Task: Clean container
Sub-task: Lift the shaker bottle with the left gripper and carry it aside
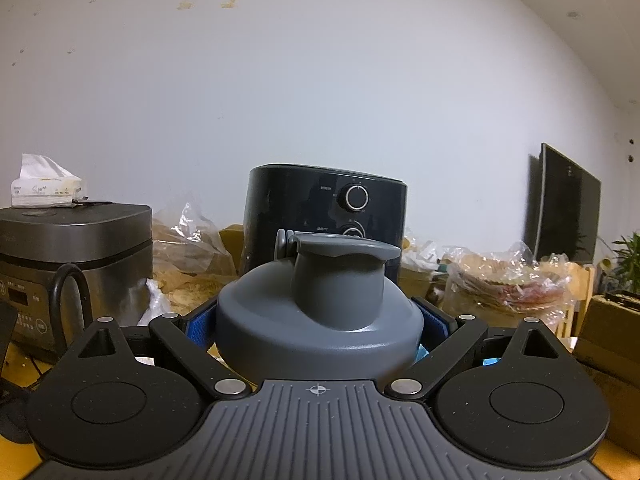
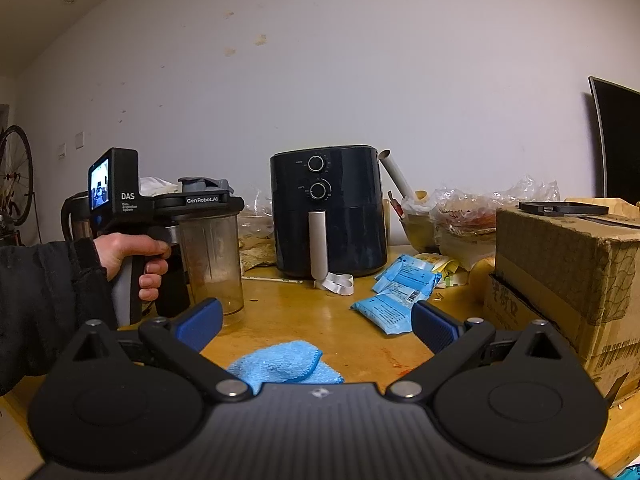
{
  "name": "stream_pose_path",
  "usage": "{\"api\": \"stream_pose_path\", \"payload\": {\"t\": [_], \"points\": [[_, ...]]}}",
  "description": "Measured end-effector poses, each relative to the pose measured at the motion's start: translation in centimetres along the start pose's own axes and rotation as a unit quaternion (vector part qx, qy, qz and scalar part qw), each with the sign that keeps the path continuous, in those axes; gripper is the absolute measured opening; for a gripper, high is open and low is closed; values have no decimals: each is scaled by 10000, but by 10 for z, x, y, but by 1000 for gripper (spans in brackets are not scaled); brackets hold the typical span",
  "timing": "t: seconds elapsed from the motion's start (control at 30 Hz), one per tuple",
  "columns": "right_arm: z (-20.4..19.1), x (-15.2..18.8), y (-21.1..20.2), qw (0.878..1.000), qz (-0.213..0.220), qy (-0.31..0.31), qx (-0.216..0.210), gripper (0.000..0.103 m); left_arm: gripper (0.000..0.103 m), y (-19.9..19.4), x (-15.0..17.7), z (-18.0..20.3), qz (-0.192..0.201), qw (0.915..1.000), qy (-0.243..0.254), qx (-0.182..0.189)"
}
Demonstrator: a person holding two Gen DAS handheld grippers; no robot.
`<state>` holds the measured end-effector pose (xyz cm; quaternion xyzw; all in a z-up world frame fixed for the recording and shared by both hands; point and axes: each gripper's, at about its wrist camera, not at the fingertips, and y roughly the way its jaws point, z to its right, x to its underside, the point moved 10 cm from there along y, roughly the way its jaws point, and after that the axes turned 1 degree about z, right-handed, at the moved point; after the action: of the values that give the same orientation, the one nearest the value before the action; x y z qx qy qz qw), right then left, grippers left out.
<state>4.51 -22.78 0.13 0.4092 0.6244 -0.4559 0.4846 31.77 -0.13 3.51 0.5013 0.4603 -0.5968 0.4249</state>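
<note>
The container is a clear plastic shaker bottle with a grey flip-top lid; it stands upright on the wooden table. My left gripper is shut on the bottle just under the lid, blue pads pressing both sides. In the right wrist view a hand holds that left gripper at the bottle's top. My right gripper is open, its blue fingertips spread wide, hovering over a blue cloth that lies on the table below it.
A black air fryer stands behind the bottle. A rice cooker with a tissue pack sits left. Blue packets, plastic bags and a cardboard box crowd the right side. A monitor stands far right.
</note>
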Motion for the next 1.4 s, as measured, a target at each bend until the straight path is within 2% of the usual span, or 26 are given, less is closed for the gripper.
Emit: {"api": "stream_pose_path", "payload": {"t": [0.77,1.2,1.4], "points": [[0,-2,17,9999,-10,-133,-7,103,96,-38,0,17,-29,9997,107,197],[13,-2,41,9999,-1,-169,21,103,96,-72,-5,29,-64,9992,85,395],[20,-2,52,9998,18,-184,43,103,96,-92,-10,28,-19,9992,117,372]]}}
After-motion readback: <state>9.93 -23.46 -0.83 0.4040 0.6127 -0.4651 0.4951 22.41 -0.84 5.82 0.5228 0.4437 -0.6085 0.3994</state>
